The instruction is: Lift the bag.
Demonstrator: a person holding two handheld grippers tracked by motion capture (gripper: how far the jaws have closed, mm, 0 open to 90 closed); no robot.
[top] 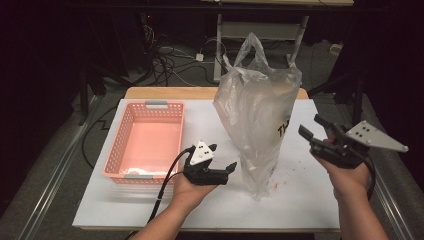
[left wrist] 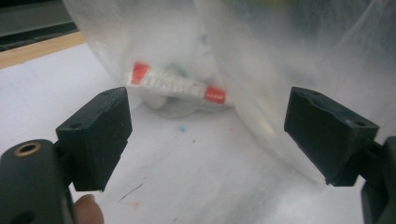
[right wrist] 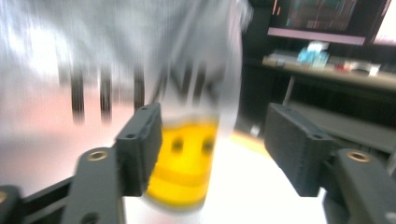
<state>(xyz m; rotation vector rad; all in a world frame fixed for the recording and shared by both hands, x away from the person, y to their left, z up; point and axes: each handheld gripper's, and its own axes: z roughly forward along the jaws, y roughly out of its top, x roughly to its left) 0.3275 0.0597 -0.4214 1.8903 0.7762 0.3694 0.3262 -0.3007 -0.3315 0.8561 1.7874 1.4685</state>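
A translucent white plastic bag [top: 257,110] with black lettering stands upright on the white table [top: 295,200], its handles up. My left gripper [top: 222,157] is low beside the bag's base on its left, open, with nothing between its jaws. In the left gripper view, that gripper [left wrist: 208,109] faces the bag [left wrist: 303,46], and a white tube with red ends [left wrist: 177,86] lies inside at the bottom. My right gripper [top: 310,125] hovers open just right of the bag. The blurred right gripper view puts that gripper [right wrist: 212,121] before the bag's lettering [right wrist: 116,56] and a yellow smiley print [right wrist: 184,158].
An empty pink slotted basket [top: 147,140] sits on the table's left half. Small red specks [top: 277,182] mark the table near the bag's base. Beyond the table's wooden far edge [top: 170,93], cables [top: 165,60] lie on the floor by a desk frame.
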